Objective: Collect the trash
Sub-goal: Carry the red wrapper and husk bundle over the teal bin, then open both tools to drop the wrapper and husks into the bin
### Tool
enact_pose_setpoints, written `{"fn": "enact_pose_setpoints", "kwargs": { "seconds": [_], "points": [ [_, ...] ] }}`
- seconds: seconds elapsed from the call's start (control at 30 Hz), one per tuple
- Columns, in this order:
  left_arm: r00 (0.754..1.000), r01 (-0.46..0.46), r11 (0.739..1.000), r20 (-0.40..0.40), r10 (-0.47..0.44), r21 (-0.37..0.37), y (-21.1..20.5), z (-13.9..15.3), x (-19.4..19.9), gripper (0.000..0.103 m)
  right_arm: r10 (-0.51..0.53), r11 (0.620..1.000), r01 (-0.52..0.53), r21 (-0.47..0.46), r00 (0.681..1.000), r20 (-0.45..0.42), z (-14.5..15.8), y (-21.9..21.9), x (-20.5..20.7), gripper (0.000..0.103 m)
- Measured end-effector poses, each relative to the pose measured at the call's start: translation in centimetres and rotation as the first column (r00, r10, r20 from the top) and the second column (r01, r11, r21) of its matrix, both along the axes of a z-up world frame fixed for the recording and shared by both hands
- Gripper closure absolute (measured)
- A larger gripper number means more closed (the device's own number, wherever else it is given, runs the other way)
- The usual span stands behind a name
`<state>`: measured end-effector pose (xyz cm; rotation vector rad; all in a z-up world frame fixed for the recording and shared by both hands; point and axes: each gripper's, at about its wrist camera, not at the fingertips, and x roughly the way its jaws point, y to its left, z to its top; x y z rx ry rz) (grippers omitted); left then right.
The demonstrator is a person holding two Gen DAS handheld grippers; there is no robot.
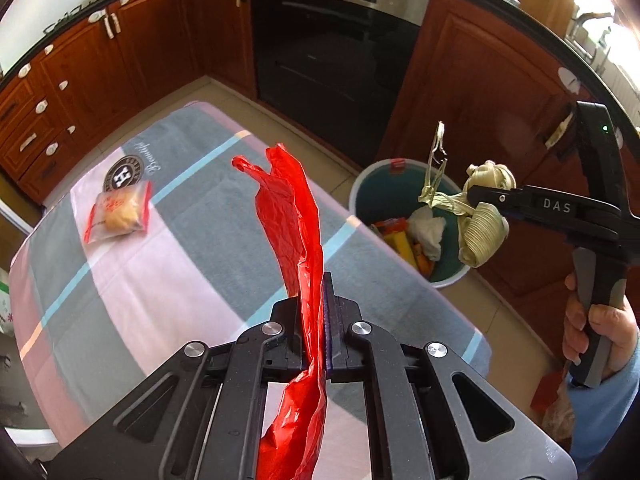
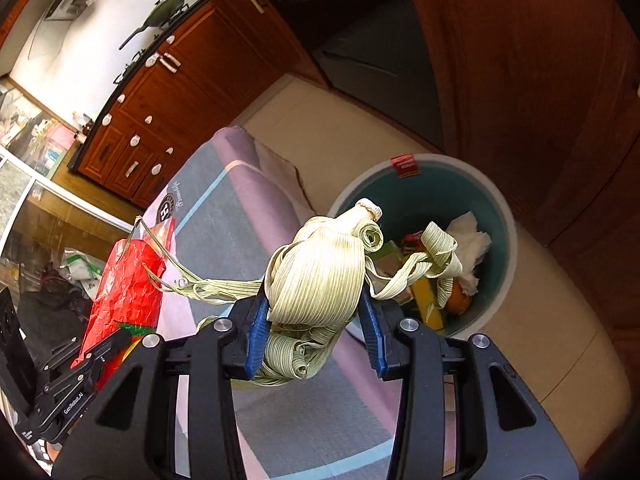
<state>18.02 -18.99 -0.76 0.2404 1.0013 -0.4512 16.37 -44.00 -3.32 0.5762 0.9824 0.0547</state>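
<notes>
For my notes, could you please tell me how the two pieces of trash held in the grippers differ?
The red plastic bag is thin, crinkled film pinched flat; the pale ribbon bundle is bulky, coiled, with loose strands. The left gripper is nearly shut, the right gripper wider. Both hang lifted, not yet in the bin.

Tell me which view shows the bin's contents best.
The right wrist view: it looks down into the bin, showing tissue, cartons and something orange. The left wrist view shows the bin from the side, the table edge and held husk hiding part.
</notes>
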Motion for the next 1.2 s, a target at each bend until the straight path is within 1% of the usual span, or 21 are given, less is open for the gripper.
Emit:
{"fn": "enact_pose_setpoints", "kwargs": {
  "seconds": [0.1,0.3,0.43,0.6,0.7,0.73,0.8,0.83,0.87,0.93,0.97,1.07,1.2],
  "points": [
    [0.999,0.05,0.999,-0.017,-0.05,-0.002,-3.6,-0.7,0.3,0.097,-0.031,0.999,0.03,-0.017,0.999,-0.009,-0.4,-2.4,-0.2,0.065],
    [0.988,0.135,0.991,-0.073,-0.134,0.006,-9.9,-3.1,2.2,0.097,-0.081,0.997,0.081,-0.009,0.996,-0.041,-1.8,-6.3,0.1,0.065],
    [0.978,0.162,0.987,-0.13,-0.162,-0.009,-13.0,-4.8,4.1,0.097,-0.105,0.994,0.105,0.0,0.992,-0.067,-2.9,-8.2,0.5,0.064],
    [0.964,0.202,0.979,-0.17,-0.203,-0.022,-16.3,-6.4,5.7,0.096,-0.135,0.991,0.137,0.011,0.986,-0.097,-4.0,-10.2,1.4,0.064],
    [0.96,0.205,0.978,-0.187,-0.207,-0.035,-17.6,-7.1,6.7,0.095,-0.143,0.989,0.144,0.006,0.983,-0.115,-4.4,-10.8,2.3,0.064],
    [0.958,0.203,0.978,-0.199,-0.207,-0.042,-17.8,-7.4,7.1,0.092,-0.143,0.989,0.145,0.005,0.982,-0.12,-4.6,-11.0,2.5,0.064],
    [0.961,0.189,0.981,-0.199,-0.194,-0.041,-17.9,-7.9,7.8,0.074,-0.146,0.989,0.148,0.002,0.981,-0.128,-4.9,-11.3,2.9,0.064],
    [0.964,0.182,0.983,-0.191,-0.185,-0.036,-17.9,-8.0,8.1,0.053,-0.147,0.989,0.149,0.004,0.98,-0.132,-5.0,-11.4,3.1,0.064],
    [0.967,0.174,0.984,-0.183,-0.176,-0.032,-17.8,-8.1,8.2,0.038,-0.147,0.989,0.149,0.006,0.98,-0.135,-5.1,-11.4,3.2,0.064],
    [0.971,0.169,0.985,-0.17,-0.17,-0.025,-17.6,-8.2,8.4,0.031,-0.144,0.989,0.146,0.004,0.98,-0.14,-5.4,-11.4,3.5,0.064],
    [0.972,0.164,0.986,-0.17,-0.164,-0.014,-17.5,-8.3,8.5,0.024,-0.141,0.99,0.143,0.004,0.98,-0.143,-5.5,-11.3,3.7,0.064],
    [0.973,0.157,0.988,-0.17,-0.154,0.005,-16.8,-8.5,8.5,0.012,-0.134,0.991,0.136,0.004,0.979,-0.151,-5.9,-11.1,4.1,0.064],
    [0.974,0.153,0.988,-0.169,-0.148,0.015,-15.6,-8.6,8.1,0.006,-0.121,0.992,0.124,0.007,0.979,-0.163,-6.4,-10.7,4.7,0.064]
  ]
}}
